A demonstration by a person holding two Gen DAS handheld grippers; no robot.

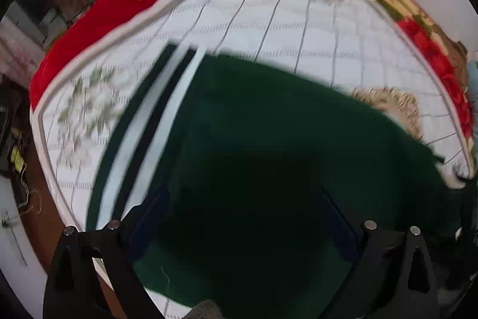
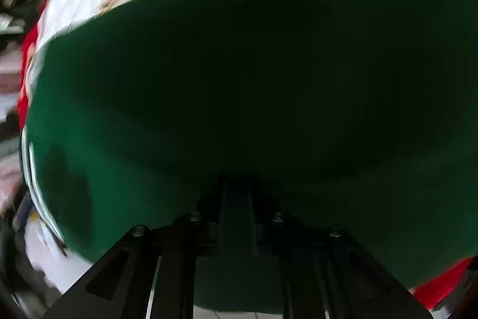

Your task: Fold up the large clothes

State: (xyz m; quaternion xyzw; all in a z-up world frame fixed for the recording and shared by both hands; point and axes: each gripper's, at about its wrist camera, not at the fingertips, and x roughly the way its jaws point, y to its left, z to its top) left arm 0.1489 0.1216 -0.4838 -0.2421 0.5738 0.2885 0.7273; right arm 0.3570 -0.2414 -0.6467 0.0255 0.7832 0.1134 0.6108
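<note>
Because both views are smeared with motion blur, I read the scene loosely. At my far left lies the red blanket (image 1: 89, 20), and over it the white quilted bedspread (image 1: 298, 29) with its grid lines and pale flower print. On that spread rests the dark green garment (image 1: 269, 124), its white-striped band (image 1: 143, 127) running along the left edge. My left gripper (image 1: 242, 217) hovers above the green cloth with its jaws spread wide, nothing between them. Further right, a tan fluffy patch (image 1: 394, 106) shows just beyond the garment's far edge.

My right gripper (image 2: 237, 217) has its jaws pressed close on what looks like a fold of the green cloth, which fills nearly the whole view; the grip is dark, so I judge rather than see that it is pinching fabric.

The risk, as I judge it: only one side is held, so pulling now could drag the garment askew and bunch it, or the thin pinch could slip. My left could also catch the bedspread along with the cloth.
</note>
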